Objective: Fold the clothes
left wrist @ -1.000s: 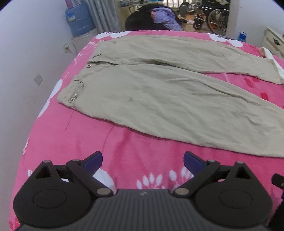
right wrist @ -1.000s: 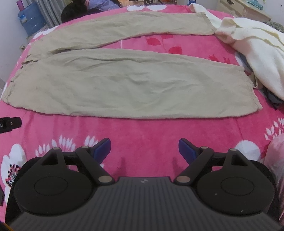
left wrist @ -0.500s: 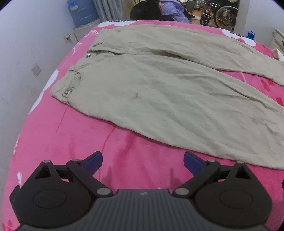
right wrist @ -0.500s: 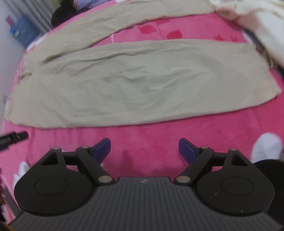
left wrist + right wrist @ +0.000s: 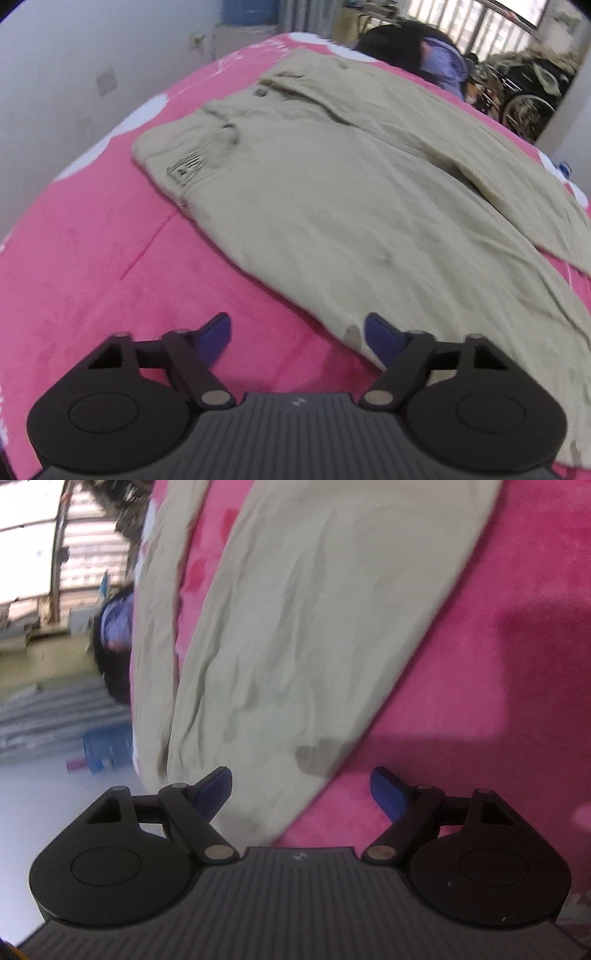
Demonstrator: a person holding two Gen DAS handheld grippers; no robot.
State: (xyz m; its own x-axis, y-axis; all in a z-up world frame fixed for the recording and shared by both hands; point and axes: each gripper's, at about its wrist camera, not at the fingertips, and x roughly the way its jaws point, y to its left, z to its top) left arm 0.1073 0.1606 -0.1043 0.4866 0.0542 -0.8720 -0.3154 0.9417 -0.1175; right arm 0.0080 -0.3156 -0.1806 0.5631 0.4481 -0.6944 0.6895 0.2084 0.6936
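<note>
Khaki trousers (image 5: 332, 192) are spread flat on the pink bed (image 5: 92, 258). Near edge is seen just ahead of left claw (image 5: 297, 330) & between fingers of right claw (image 5: 301, 786); both claws apart, empty. Vs 0.5 s ago: both brought closer, right view rolled sideways.

The left wrist view looks forward low over the pink flowered bed cover (image 5: 92, 266), close to the near edge of the beige cotton trousers (image 5: 332, 206), facing the barred window at 1 o'clock. The right wrist view is rolled sideways and blurred, close above the trousers' (image 5: 295, 627) edge, window at 10 o'clock. Both share trousers, cover and window.
</note>
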